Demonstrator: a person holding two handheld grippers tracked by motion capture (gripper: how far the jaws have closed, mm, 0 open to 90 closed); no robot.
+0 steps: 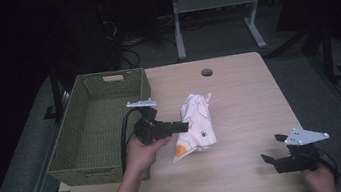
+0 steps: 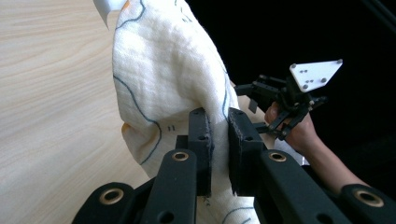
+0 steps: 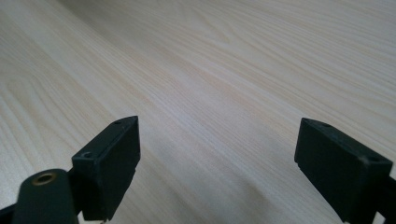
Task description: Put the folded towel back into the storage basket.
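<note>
A white cloth (image 1: 198,125) with dark line drawings and an orange patch lies bunched at the middle of the wooden table (image 1: 238,91). My left gripper (image 1: 186,125) reaches in from the cloth's left side and is shut on a fold of it. In the left gripper view the cloth (image 2: 163,79) rises up from between the two pads of my left gripper (image 2: 218,140), which pinch the fabric. My right gripper (image 1: 273,148) rests low near the table's front right, open, its jaws wide apart over bare wood (image 3: 219,154). The right gripper (image 2: 250,93) also appears beyond the cloth.
A green woven basket (image 1: 68,156) stands at the table's left, just behind my left hand. A round cable hole (image 1: 206,72) sits near the far edge. Beyond the table are desk legs (image 1: 178,29) and cables on a dark floor.
</note>
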